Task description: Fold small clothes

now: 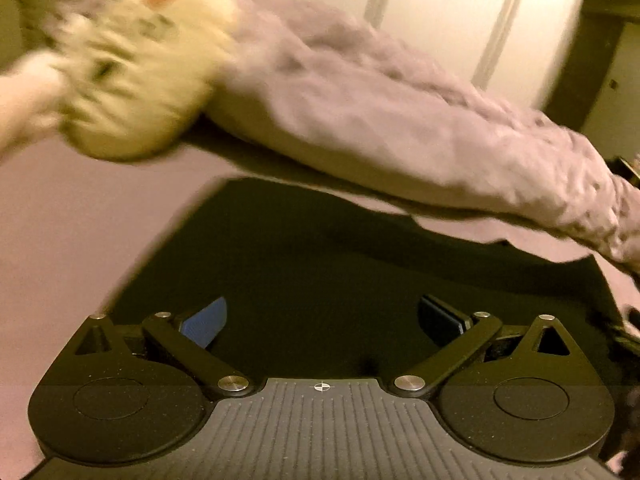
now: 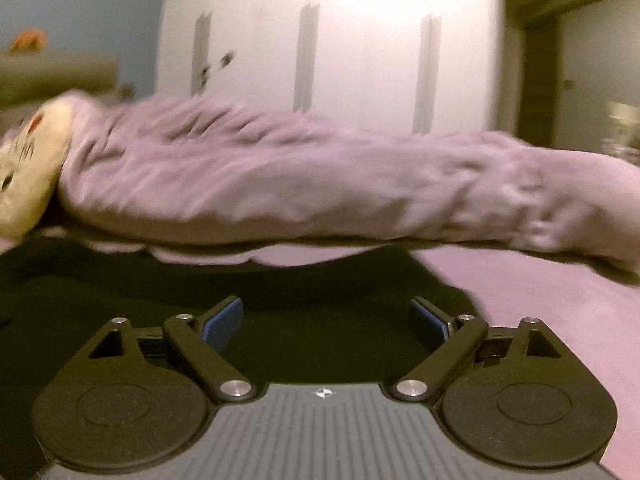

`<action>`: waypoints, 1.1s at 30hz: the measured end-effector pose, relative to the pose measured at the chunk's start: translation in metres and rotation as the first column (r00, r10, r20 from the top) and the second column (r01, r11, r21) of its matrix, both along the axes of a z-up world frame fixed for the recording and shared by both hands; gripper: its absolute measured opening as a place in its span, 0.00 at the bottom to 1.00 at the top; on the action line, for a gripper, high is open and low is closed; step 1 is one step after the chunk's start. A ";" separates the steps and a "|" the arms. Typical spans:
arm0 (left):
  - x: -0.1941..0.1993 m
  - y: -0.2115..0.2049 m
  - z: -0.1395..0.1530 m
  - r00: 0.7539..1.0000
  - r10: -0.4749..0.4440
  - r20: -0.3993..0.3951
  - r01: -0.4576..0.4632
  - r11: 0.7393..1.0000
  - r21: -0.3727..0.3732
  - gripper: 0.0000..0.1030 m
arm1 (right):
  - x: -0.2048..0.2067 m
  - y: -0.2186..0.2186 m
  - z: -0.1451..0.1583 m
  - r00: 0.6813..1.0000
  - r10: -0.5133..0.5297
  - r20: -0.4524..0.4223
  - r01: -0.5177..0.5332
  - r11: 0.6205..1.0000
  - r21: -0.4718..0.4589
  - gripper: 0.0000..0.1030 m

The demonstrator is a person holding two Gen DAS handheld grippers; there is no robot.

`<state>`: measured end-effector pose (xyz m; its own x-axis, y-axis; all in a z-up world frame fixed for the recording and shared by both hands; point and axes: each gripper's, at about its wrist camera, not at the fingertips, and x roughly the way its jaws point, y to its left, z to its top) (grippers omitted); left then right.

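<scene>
A black garment [image 1: 320,248] lies flat on the pink bed sheet [image 1: 60,220], right under and ahead of my left gripper [image 1: 322,316]. The left gripper is open and empty, its blue pads [image 1: 206,322] wide apart just above the cloth. The same black garment [image 2: 280,300] shows in the right wrist view, below my right gripper [image 2: 326,318], which is also open and empty, with blue pads [image 2: 224,318] spread. The garment's edges run out onto the sheet [image 2: 540,300]. Both views are blurred.
A crumpled mauve duvet [image 1: 380,112] lies in a long roll across the bed behind the garment; it also shows in the right wrist view [image 2: 320,184]. A cream plush toy [image 1: 132,72] rests at its left end. White wardrobe doors [image 2: 360,40] stand behind.
</scene>
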<state>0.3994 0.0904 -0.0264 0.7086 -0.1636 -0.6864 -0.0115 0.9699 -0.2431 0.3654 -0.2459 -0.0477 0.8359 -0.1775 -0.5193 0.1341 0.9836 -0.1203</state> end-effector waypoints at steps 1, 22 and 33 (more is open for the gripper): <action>0.012 -0.010 -0.006 1.000 0.005 -0.010 -0.005 1.000 0.006 1.00 | 0.013 0.006 -0.006 0.999 0.034 -0.032 -0.034 0.999 -0.002 0.71; 0.037 -0.036 -0.043 0.994 -0.075 0.074 0.056 0.971 0.230 1.00 | 0.017 -0.043 -0.037 0.993 -0.064 -0.100 0.067 0.998 0.022 0.63; -0.079 0.131 -0.031 0.988 0.149 -0.035 -0.150 0.989 -0.011 1.00 | -0.132 -0.048 -0.016 0.942 -0.328 -0.077 0.327 0.945 -0.019 0.88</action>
<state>0.3207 0.2213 -0.0577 0.7022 -0.0671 -0.7088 -0.1645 0.9533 -0.2533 0.2337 -0.2941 -0.0632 0.6881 -0.4382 -0.5783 0.4388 0.8861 -0.1492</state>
